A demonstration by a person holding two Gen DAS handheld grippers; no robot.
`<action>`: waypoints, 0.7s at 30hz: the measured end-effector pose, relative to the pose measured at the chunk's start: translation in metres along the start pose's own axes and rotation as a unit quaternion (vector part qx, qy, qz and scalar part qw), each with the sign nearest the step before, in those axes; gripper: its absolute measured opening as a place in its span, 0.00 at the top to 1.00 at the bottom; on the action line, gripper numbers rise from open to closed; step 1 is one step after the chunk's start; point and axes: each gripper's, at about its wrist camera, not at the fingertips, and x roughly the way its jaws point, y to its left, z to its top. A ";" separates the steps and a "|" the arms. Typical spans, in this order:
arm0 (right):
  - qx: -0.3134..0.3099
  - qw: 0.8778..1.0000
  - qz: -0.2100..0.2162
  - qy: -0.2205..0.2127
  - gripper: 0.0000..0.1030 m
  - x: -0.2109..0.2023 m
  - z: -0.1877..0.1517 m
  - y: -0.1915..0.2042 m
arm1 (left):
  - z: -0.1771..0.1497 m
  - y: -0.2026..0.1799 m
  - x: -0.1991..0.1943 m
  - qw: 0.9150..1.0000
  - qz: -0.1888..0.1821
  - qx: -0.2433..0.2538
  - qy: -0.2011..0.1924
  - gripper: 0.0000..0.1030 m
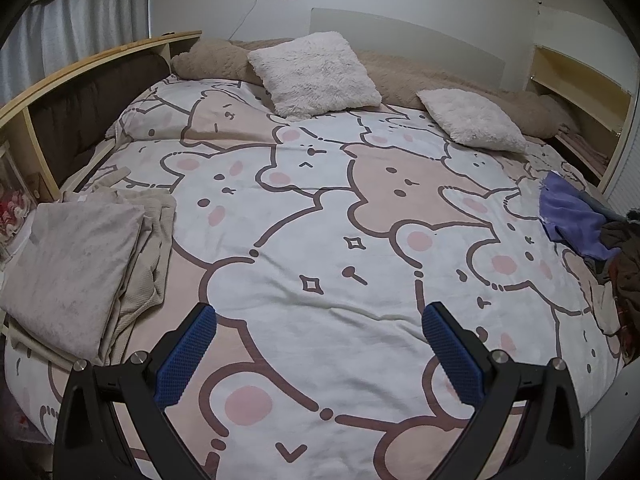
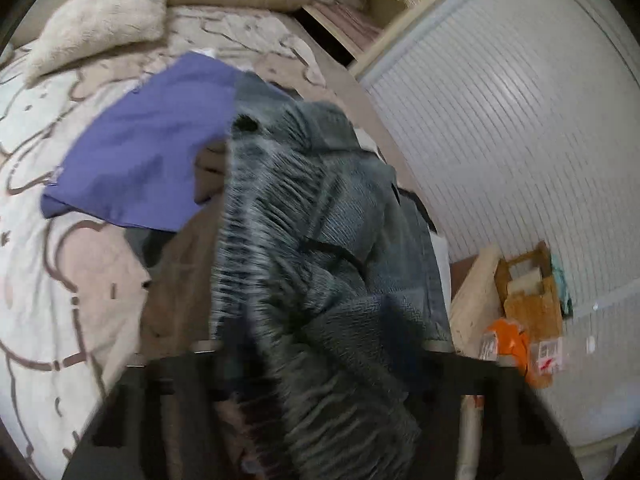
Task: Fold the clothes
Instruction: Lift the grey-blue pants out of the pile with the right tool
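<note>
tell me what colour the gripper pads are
Blue pads, textured, on the left gripper; clearest in the left wrist view.

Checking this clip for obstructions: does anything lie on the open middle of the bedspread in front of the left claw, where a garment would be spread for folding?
Nothing visible does. The left claw hovers open over bare bedspread. The folded beige clothes lie off to its left, the purple garment and dark clothes pile at the far right edge.

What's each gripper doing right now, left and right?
Left gripper: open, empty, over the bedspread.
Right gripper: fingers buried in the fuzzy grey garment; grip cannot be told, picture blurred.
</note>
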 end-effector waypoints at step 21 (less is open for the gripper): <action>0.305 0.836 0.419 -0.182 0.81 -0.059 -0.050 -0.064 | 0.002 0.001 -0.016 1.000 -0.012 -0.002 -0.015 0.00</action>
